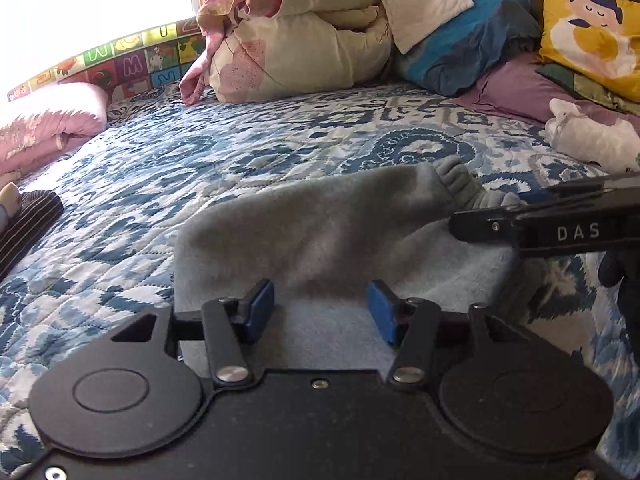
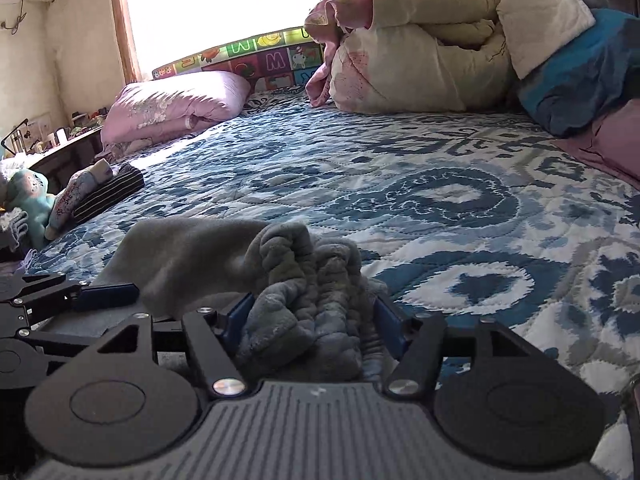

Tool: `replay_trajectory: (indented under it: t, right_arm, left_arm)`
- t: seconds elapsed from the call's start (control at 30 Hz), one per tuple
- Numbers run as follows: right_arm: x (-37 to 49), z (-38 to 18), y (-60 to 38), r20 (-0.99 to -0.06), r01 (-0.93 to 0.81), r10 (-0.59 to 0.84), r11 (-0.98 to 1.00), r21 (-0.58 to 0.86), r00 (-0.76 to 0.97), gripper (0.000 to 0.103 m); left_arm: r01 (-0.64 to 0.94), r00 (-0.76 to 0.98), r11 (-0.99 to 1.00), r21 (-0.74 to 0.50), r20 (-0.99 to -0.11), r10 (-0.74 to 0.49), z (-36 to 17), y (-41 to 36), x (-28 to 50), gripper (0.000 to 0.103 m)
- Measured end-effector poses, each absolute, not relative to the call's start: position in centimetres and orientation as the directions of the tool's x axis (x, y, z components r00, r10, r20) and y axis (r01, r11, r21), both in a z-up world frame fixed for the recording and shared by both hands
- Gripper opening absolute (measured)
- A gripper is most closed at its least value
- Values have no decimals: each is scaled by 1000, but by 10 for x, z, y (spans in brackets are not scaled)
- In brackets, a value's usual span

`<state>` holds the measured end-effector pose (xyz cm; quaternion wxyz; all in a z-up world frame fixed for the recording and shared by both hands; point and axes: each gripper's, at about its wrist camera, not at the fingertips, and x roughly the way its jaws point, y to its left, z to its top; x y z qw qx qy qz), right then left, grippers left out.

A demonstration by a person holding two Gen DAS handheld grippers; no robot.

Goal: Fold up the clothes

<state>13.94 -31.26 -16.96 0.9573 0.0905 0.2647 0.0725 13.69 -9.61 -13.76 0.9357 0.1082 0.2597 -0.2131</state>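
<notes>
A grey fleece garment (image 1: pixel 320 232) lies on the blue patterned quilt (image 1: pixel 200 160), partly folded over itself. My left gripper (image 1: pixel 322 310) is open, its blue pads either side of the garment's near edge, resting on it. The right gripper (image 1: pixel 472 228) comes in from the right at the garment's bunched elastic end (image 1: pixel 460 184). In the right wrist view the right gripper (image 2: pixel 308 316) is open, with the bunched grey cloth (image 2: pixel 304 280) sitting between its fingers. The left gripper (image 2: pixel 104 294) shows at the left, against the garment's edge.
Piled duvets (image 1: pixel 312 40) and pillows (image 1: pixel 592 36) line the far side of the bed. A pink pillow (image 2: pixel 176 104) and a striped folded garment (image 2: pixel 108 192) lie at the left edge. A white soft toy (image 1: pixel 588 140) lies at the right.
</notes>
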Motion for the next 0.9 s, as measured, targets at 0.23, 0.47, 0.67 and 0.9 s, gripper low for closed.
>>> replay_trajectory:
  t: [0.23,0.47,0.67,0.9]
  right_arm:
    - [111,-144,-293,-312,-163,181,983,83,933,53]
    - [136,-158,-296,-422,-156,191,981,117,886,41]
    - [133,-162,-296,-432,-149,189,981,125,882,41]
    - [105,-151,-325,-380,-70,175,959,274,908,74]
  left_arm:
    - [428,814,899,94,-471,-339,-96,-83,140,52]
    - [412,732,906,99,-628,-264,-156,-116,173,54]
    - [414,712,908,70,-647,-274,-143,-109,174,55]
    - [241,752,937,-255,-562,-346,-108,-49,128,71]
